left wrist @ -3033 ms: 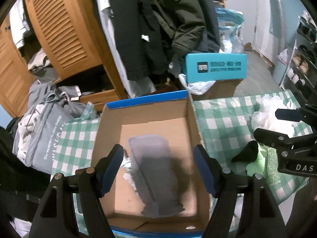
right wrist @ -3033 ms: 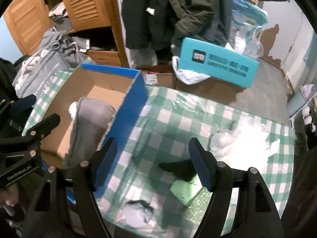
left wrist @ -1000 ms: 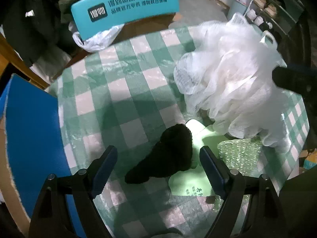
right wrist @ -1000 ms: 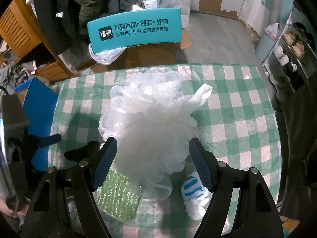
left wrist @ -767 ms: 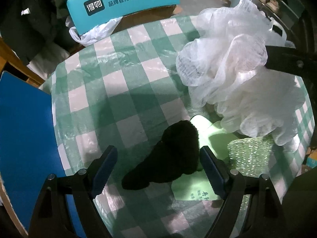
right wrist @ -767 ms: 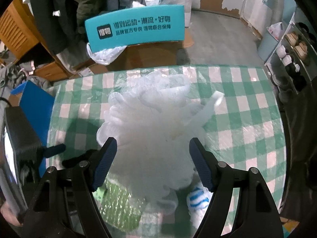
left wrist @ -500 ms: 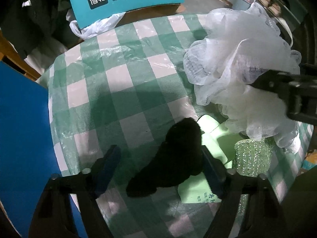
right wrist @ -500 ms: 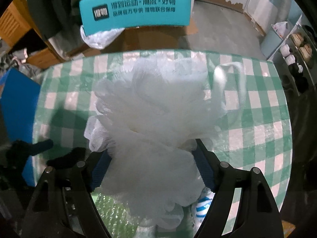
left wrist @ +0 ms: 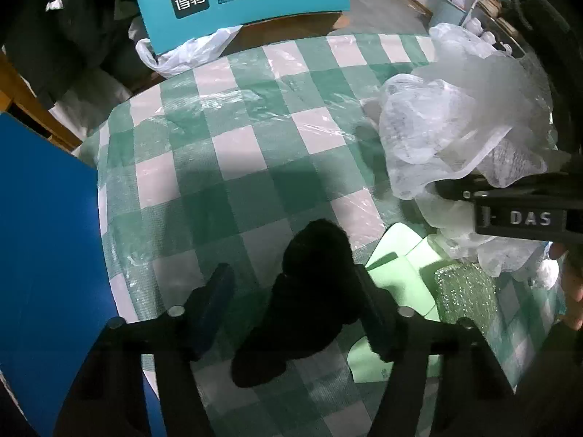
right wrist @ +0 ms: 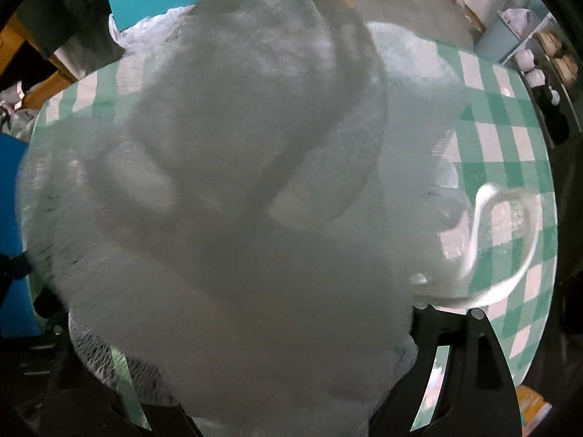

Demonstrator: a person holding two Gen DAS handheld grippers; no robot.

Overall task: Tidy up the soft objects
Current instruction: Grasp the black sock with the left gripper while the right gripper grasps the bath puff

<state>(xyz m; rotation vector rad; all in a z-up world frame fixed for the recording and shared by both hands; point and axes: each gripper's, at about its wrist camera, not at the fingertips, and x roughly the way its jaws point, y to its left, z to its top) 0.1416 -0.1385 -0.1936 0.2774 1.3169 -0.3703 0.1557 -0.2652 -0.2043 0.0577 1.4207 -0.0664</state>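
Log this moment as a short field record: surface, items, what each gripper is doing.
surface: green-and-white checked tablecloth
left gripper: jaws have just been closing around the black fuzzy item; right pad against it, left pad still apart
right gripper: pushed down into the white mesh bath pouf, jaws have just been opening; fingertips buried, grip not visible
under black item: pale green card
beside card: green glittery sponge
at left edge: blue box wall

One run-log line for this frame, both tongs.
left tongs: closing, astride black fuzzy item, right pad touching | right tongs: opening, pushed into white mesh pouf, grip unclear | surface: green checked cloth
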